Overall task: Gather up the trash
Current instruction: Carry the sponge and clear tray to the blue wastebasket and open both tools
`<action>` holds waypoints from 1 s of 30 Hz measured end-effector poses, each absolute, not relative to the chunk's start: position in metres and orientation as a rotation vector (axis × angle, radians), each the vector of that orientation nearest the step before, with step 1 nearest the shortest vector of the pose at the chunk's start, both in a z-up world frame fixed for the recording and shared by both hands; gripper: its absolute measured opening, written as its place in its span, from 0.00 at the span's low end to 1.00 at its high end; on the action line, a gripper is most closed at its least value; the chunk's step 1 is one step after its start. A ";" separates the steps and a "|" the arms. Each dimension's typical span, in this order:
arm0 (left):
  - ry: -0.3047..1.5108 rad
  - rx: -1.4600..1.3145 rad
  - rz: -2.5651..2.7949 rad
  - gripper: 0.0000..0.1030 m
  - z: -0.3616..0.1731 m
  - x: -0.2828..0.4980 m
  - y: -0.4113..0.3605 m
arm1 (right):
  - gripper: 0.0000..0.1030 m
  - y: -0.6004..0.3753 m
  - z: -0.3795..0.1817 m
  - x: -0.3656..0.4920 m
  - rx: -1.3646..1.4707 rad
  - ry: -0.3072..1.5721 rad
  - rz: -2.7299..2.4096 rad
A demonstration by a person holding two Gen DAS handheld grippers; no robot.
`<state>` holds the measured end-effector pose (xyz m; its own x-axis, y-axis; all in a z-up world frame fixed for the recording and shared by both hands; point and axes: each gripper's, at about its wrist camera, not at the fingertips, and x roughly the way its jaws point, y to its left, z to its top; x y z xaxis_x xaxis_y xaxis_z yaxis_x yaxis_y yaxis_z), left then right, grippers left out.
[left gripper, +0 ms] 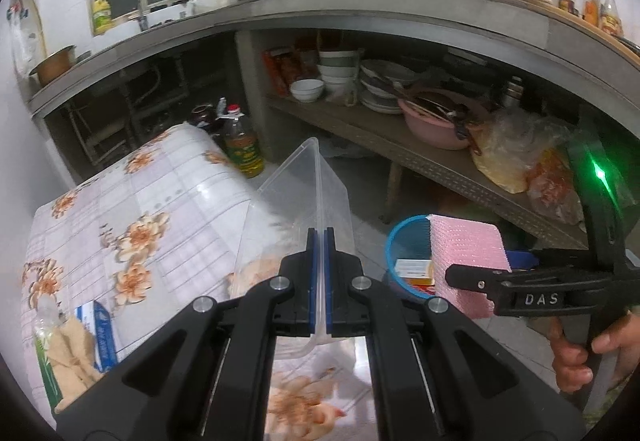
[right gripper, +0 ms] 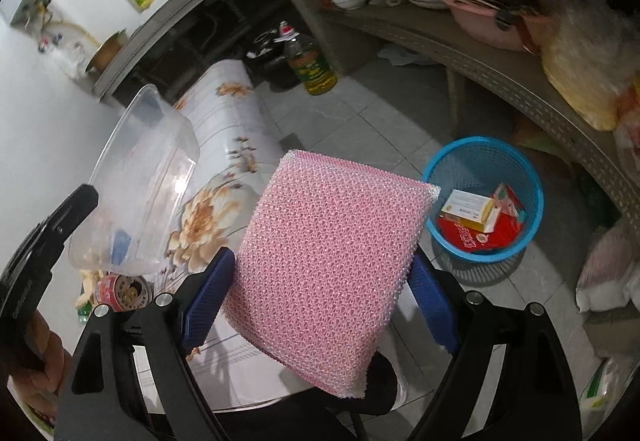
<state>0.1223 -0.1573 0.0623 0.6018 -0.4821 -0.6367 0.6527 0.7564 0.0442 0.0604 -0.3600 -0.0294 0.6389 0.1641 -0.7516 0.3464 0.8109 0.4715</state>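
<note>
"DAS" on the right tool (left gripper: 472, 273)

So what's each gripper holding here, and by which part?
Left gripper: clear plastic container, clamped by its rim. Right gripper: pink scrub sponge, gripped across its side edges.

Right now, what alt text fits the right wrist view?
The right hand-held gripper holds a pink mesh sponge above a floral tablecloth. A blue wastebasket with cartons stands on the tiled floor beyond, and a clear plastic container is at left.
</note>
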 end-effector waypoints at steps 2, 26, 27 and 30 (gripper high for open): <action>0.653 0.289 -0.686 0.01 0.061 0.120 -0.166 | 0.81 -0.372 -0.033 0.054 0.667 0.881 -0.131; 1.035 0.334 -0.918 0.01 -0.012 0.165 -0.344 | 0.81 -0.519 -0.168 0.036 0.930 0.968 -0.455; 1.041 0.340 -0.918 0.01 -0.015 0.168 -0.349 | 0.81 -0.524 -0.177 0.045 0.931 0.976 -0.462; 1.061 0.362 -0.912 0.01 -0.028 0.176 -0.369 | 0.85 -0.532 -0.204 0.072 0.900 1.001 -0.480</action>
<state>0.1764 -0.3686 -0.0275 0.1801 -0.4650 -0.8668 0.7870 0.5968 -0.1566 0.0718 -0.5316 -0.2037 0.4819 0.0465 -0.8750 0.7112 0.5626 0.4216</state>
